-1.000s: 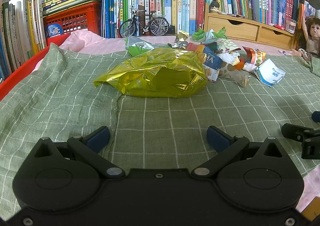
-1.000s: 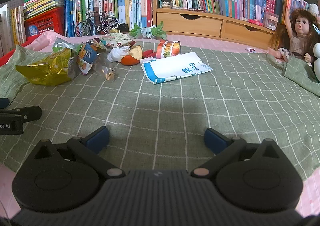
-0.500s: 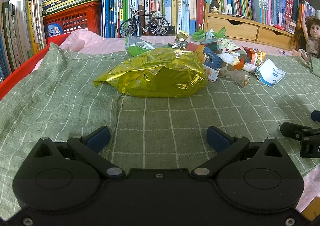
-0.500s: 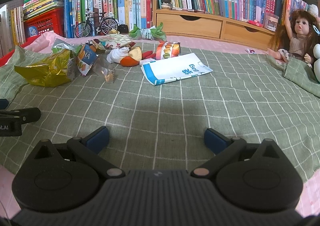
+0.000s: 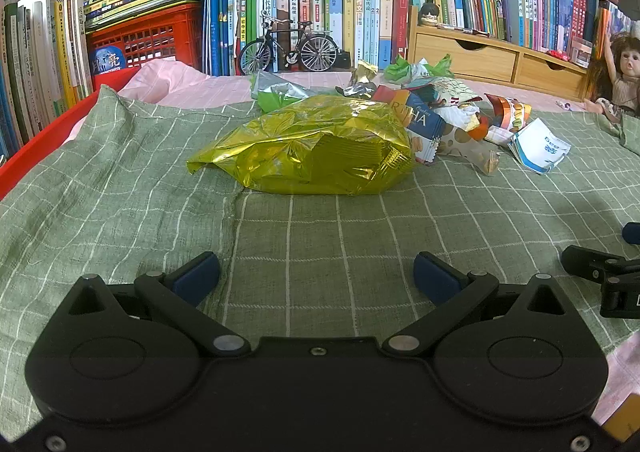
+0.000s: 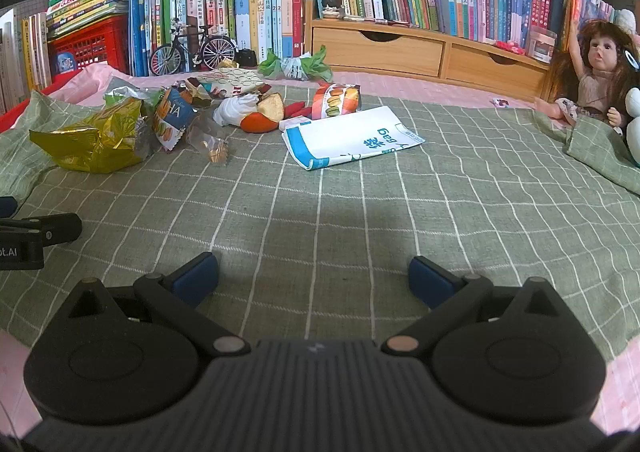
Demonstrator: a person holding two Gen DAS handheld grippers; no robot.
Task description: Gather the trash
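A crinkled gold foil bag (image 5: 316, 149) lies on the green checked cloth straight ahead of my left gripper (image 5: 316, 278), which is open and empty a short way in front of it. Behind the bag is a heap of wrappers (image 5: 432, 111) and a white and blue paper bag (image 5: 540, 147). In the right wrist view the same gold foil bag (image 6: 100, 139) sits at the left, the white and blue paper bag (image 6: 352, 137) lies in the middle, and a macaron wrapper (image 6: 336, 101) stands behind it. My right gripper (image 6: 314, 278) is open and empty over bare cloth.
A red tray edge (image 5: 44, 143) runs along the left. Books, a red crate (image 5: 148, 37), a toy bicycle (image 5: 290, 49) and wooden drawers (image 6: 420, 51) line the back. A doll (image 6: 592, 75) sits at the right. The other gripper's fingers (image 5: 600, 272) show at the right edge.
The right gripper's view has crept slightly to the right, so the trash sits a little further left in it. The left gripper has hardly moved.
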